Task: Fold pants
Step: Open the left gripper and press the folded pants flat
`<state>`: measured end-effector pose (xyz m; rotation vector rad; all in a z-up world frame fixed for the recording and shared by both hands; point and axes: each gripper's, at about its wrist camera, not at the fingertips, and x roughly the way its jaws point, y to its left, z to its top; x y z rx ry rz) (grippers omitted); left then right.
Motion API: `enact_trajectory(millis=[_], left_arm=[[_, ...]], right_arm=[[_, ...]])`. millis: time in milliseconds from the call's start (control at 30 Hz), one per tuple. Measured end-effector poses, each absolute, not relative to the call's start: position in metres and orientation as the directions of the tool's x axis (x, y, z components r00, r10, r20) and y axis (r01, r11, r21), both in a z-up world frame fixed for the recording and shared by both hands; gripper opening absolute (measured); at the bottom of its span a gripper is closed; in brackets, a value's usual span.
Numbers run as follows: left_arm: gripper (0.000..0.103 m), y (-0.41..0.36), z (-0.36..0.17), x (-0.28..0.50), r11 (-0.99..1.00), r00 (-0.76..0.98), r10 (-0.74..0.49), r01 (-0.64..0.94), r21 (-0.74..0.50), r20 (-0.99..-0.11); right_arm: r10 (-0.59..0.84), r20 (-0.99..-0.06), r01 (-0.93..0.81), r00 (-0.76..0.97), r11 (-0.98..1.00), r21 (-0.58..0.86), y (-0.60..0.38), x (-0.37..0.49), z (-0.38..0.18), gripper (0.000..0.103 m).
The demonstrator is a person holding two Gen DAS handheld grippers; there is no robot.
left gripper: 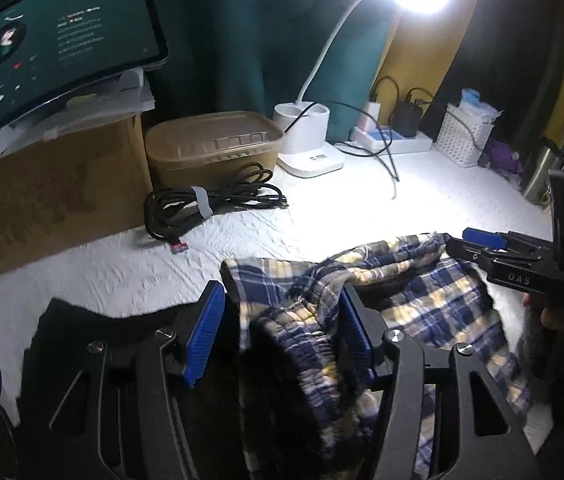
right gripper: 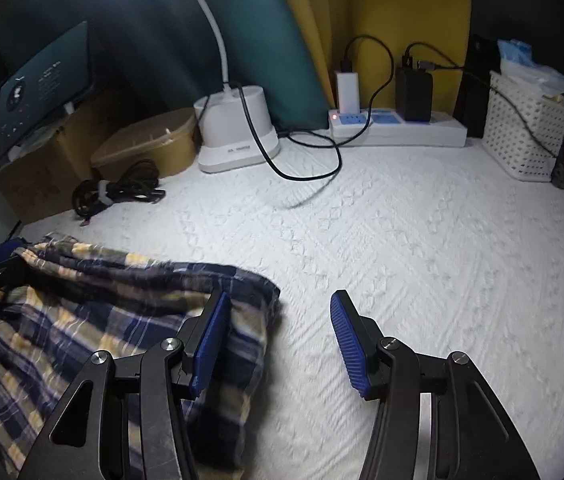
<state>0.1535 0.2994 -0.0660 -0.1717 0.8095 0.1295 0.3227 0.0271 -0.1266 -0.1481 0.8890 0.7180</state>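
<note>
Blue, yellow and white plaid pants (left gripper: 421, 300) lie bunched on the white textured cover (left gripper: 361, 208). My left gripper (left gripper: 282, 328) is open, its blue pads on either side of the pants' elastic waistband, which rises between them. My right gripper (left gripper: 469, 240) shows at the right of the left wrist view, over the far edge of the pants. In the right wrist view the pants (right gripper: 94, 320) lie at lower left. The right gripper (right gripper: 278, 340) is open and empty, its left pad over the pants' right edge, its right pad over bare cover.
At the back stand a white desk lamp (right gripper: 238, 136), a power strip with chargers (right gripper: 397, 128), a white mesh basket (right gripper: 525, 132), a brown lidded container (left gripper: 214, 144), a coiled black cable (left gripper: 210, 204), a cardboard box (left gripper: 50, 188) and a lit tablet (left gripper: 62, 40). A dark cloth (left gripper: 82, 320) lies at lower left.
</note>
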Motion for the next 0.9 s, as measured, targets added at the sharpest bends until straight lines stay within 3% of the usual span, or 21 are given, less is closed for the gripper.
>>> enact_trajectory(millis=[333, 900], left_arm=[[0.060, 0.315, -0.098, 0.172, 0.976, 0.625, 0.081, -0.208, -0.066, -0.776], [0.060, 0.292, -0.050, 0.110, 0.973, 0.719, 0.045, -0.188, -0.133, -0.693]], right_arm=[[0.501, -0.772, -0.640, 0.391, 0.751, 0.163, 0.036, 0.333, -0.140, 0.058], [0.507, -0.753, -0.638, 0.420, 0.755, 0.153, 0.009, 0.283, -0.111, 0.061]])
